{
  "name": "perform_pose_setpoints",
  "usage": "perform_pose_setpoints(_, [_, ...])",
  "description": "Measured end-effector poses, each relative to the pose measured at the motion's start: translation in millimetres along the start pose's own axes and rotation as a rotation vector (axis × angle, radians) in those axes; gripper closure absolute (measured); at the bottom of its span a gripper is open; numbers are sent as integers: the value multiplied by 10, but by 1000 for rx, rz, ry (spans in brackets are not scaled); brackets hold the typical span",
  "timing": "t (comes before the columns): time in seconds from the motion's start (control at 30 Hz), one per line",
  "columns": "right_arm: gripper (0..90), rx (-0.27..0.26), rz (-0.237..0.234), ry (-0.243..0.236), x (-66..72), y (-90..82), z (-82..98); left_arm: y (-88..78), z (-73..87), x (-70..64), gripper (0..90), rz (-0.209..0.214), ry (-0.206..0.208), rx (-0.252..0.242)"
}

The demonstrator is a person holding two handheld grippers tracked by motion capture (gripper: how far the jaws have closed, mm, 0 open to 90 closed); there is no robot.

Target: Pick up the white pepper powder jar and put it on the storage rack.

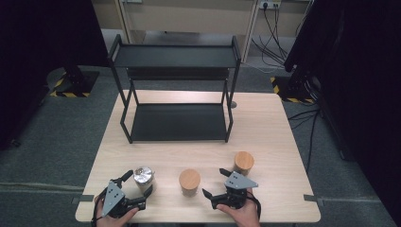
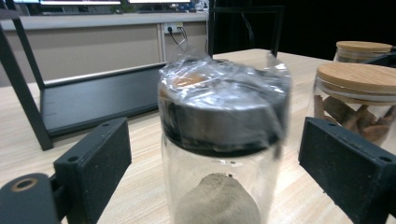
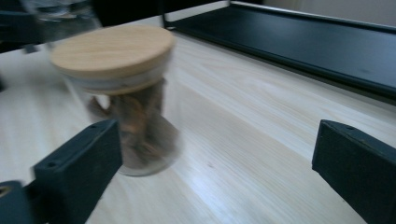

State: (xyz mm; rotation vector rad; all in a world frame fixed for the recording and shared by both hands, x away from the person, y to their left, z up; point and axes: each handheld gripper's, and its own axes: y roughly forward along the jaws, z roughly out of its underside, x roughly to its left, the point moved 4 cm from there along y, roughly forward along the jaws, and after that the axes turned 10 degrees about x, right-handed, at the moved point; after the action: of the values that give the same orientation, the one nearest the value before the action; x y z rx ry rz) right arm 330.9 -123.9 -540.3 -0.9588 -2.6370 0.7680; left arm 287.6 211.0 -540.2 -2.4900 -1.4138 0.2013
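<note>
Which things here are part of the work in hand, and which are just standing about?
In play:
- plastic-wrapped jar, between the open jaws of the left gripper, not yet clamped
- middle wooden-lid jar, just ahead of the open right gripper

Probably related, untouched:
- right wooden-lid jar
- black two-tier rack

Standing about:
- cables on the floor

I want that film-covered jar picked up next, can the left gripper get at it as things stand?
Probably yes: the left gripper already has its open jaws on either side of the film-covered jar, with nothing between them and the glass.
</note>
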Motion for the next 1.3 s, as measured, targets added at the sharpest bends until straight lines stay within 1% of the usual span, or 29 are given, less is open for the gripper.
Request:
perform_pose_setpoints(0.03, [54,-1,26,4,-2,-14,9,-43,11,-20,90,-13,5,-14])
perform_pose_setpoints(0.1, [56,-12,53,14,-7,-29,14,-53,14,-25,90,-17,-4,-22])
perform_pose_setpoints(0.17, [58,-14,55,15,-7,-31,14,-51,14,-22,90,-20,-10,-23])
perform_pose_setpoints(0.2, [61,-14,68,23,-13,-32,15,-55,14,-23,91,-18,-15,-32])
perform_pose_setpoints(0.33, [66,-18,89,6,4,-39,20,-64,4,-18,92,-29,-12,-42])
perform_pose_setpoints(0.43, [70,-24,85,17,-7,-45,21,-82,-23,-21,94,-34,-10,-59])
perform_pose_setpoints(0.67, [79,-39,92,17,-9,-57,23,-86,-52,-30,107,-34,-7,-74])
perform_pose_setpoints(0.77, [81,-45,96,23,-13,-63,25,-80,-75,-33,116,-43,-3,-80])
perform_pose_setpoints(1.1, [81,-40,95,26,-18,-58,24,-17,-121,-8,160,-58,-10,-83])
perform_pose_setpoints(1.23, [81,-39,94,25,-18,-58,24,28,-130,-14,162,-63,-20,-80])
perform_pose_setpoints(1.3, [81,-34,93,23,-16,-53,22,52,-136,-11,186,-67,-19,-76])
